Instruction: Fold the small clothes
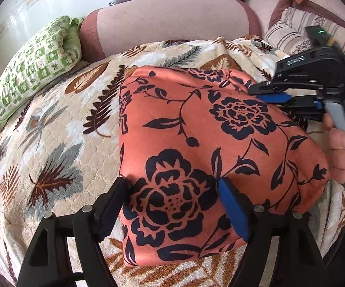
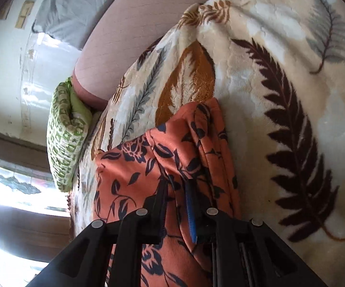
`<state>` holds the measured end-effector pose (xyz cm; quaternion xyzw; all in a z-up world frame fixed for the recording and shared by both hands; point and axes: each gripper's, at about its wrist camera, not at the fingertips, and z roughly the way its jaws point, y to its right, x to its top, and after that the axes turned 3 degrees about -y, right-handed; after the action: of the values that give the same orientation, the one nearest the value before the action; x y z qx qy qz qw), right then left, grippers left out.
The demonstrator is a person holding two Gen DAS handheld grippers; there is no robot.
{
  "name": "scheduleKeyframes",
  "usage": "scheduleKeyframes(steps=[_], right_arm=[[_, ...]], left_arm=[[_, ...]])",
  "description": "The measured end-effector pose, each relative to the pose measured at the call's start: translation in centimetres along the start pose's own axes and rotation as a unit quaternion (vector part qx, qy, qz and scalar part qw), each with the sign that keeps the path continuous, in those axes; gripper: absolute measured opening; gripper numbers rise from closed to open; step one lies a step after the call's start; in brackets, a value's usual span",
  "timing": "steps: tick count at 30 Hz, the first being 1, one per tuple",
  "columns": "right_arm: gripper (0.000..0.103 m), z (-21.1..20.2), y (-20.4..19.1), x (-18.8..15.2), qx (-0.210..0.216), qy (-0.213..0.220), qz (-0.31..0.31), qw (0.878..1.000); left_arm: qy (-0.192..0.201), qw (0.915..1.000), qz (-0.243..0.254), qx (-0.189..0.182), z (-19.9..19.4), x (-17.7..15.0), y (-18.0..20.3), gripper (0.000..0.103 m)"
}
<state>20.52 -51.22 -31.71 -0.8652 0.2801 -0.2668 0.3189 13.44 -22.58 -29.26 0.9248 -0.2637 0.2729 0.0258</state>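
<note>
Here, right gripper [image 2: 176,191] tilted, pinching cloth [image 2: 134,167]

Orange floral garment [image 1: 196,143]: smooth cloth with slight sheen. Leaf-print blanket [image 1: 60,131] beneath claw: plush, matt fleece. Claw frames: matt black plastic, metal pins.

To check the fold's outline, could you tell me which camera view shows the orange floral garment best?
The left wrist view: the orange floral garment shows nearly whole there. The right wrist view catches only one bunched edge, up close.
</note>
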Motion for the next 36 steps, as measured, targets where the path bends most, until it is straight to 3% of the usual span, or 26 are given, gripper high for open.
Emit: scheduleKeyframes(steps=[6, 10, 12, 16, 21, 24, 28, 32, 36], right_arm=[[0.02, -1.9, -2.3, -3.0, 0.035, -0.018, -0.055, 0.998], [0.021, -2.2, -1.7, -5.6, 0.023, -0.049, -0.048, 0.997], [0.019, -1.7, -1.1, -6.7, -0.005, -0.054, -0.049, 0.997], [0.015, -1.7, 0.5, -7.6, 0.007, -0.051, -0.036, 0.998], [0.011, -3.6, 1.8, -10.0, -0.03, -0.034, -0.038, 0.998], [0.011, -4.4, 2.9, -11.2, -0.02, -0.045, -0.028, 0.998], [0.012, -5.2, 1.9, -11.0, -0.035, -0.039, -0.052, 0.997], [0.015, -6.2, 0.9, -9.2, -0.013, -0.004, -0.046, 0.999], [0.015, -5.6, -0.6, -5.3, 0.012, 0.036, -0.037, 0.999]], left_arm=[[-0.015, 0.9996, -0.022, 0.002, 0.7, -0.5, -0.6, 0.086], [-0.021, 0.9994, -0.027, 0.006, 1.1, -0.7, -0.5, 0.088], [-0.031, 0.9989, -0.035, 0.002, 1.6, -0.8, -0.7, 0.091], [-0.055, 0.9961, -0.067, -0.015, 2.9, -1.2, -1.7, 0.1], [-0.074, 0.9937, -0.07, -0.044, 2.9, -2.0, -2.5, 0.1], [-0.083, 0.9918, -0.078, -0.058, 2.3, -2.4, -3.1, 0.1], [-0.077, 0.9922, -0.078, -0.059, 0.6, -1.8, -4.0, 0.1], [-0.035, 0.9968, -0.065, -0.03, -1.4, 1.0, -5.1, 0.1], [-0.035, 0.9968, -0.071, 0.009, 0.3, 5.2, -6.4, 0.1]])
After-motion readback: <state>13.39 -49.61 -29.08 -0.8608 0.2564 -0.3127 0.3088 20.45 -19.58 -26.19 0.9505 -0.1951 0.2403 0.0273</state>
